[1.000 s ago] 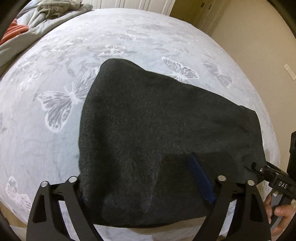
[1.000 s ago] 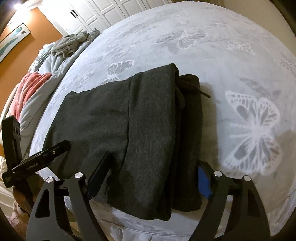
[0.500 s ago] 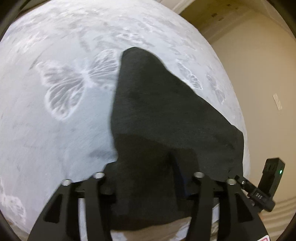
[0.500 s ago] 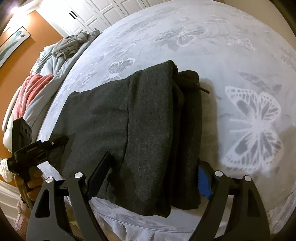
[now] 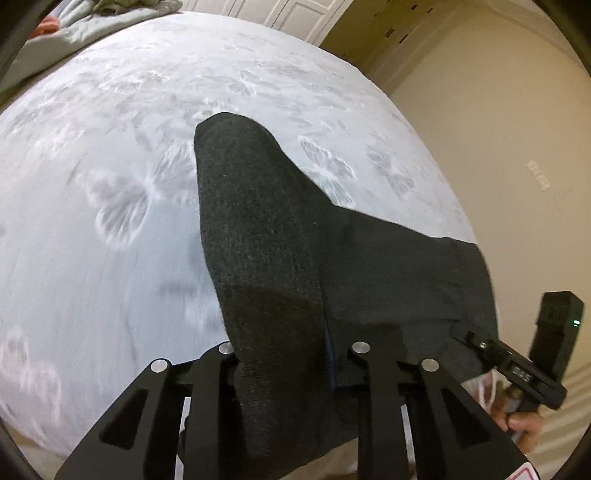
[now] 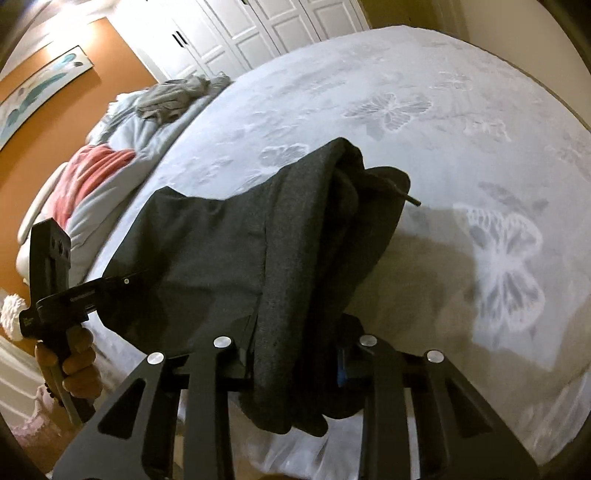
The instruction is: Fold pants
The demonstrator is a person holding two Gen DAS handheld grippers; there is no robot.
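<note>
Dark grey pants lie partly folded on a pale bedspread with a butterfly print. My left gripper is shut on the near edge of the pants and lifts it off the bed. My right gripper is shut on the other near end of the pants, where the folded layers bunch and a drawstring sticks out. The near edge hangs raised between both grippers. Each gripper also shows in the other's view: the right one and the left one.
A heap of grey and pink bedding lies at the head of the bed, against an orange wall. White closet doors stand beyond the bed. A beige wall is on the right. The bed's near edge is just under the grippers.
Both grippers have closed on the near edge of the pants and raised it off the bed. The fabric now hangs bunched between the fingers instead of lying flat.
</note>
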